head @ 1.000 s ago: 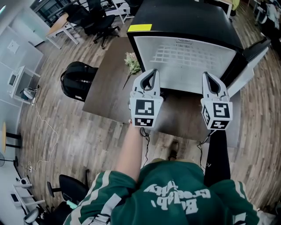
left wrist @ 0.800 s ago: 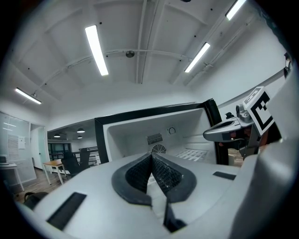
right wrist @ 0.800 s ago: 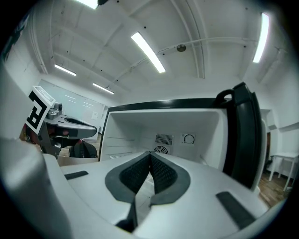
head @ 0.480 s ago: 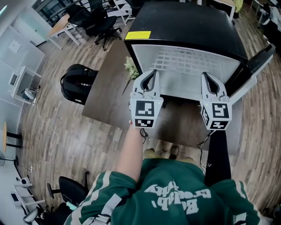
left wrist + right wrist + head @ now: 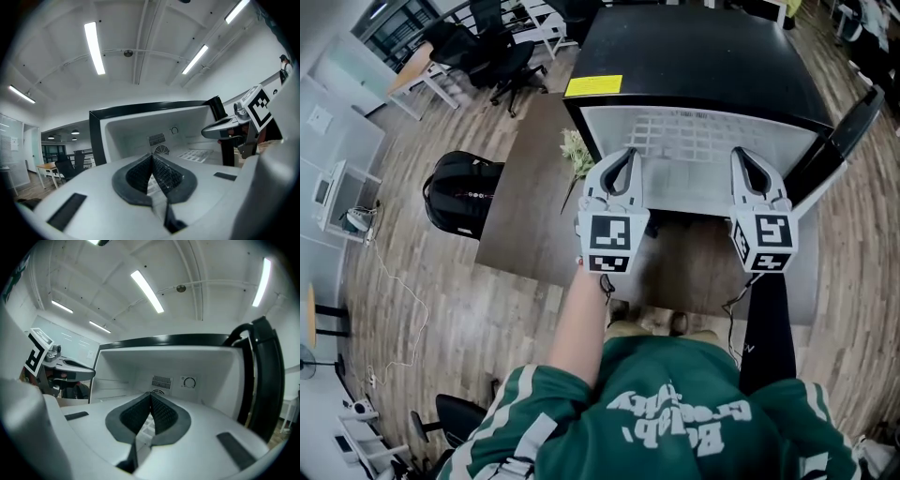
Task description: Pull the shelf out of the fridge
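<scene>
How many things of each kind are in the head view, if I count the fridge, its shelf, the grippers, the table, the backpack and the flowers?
fridge: 1
shelf: 1
grippers: 2 (left gripper, right gripper)
table: 1
backpack: 1
bunch of flowers: 1
Total: 7

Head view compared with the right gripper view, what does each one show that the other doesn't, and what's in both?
Only the head view shows the backpack on the floor, the flowers on the table and the yellow label.

Only the right gripper view shows the dial and vent on the back wall inside, plus the ceiling lights.

Both show the open fridge, the left claw and the right claw.
</scene>
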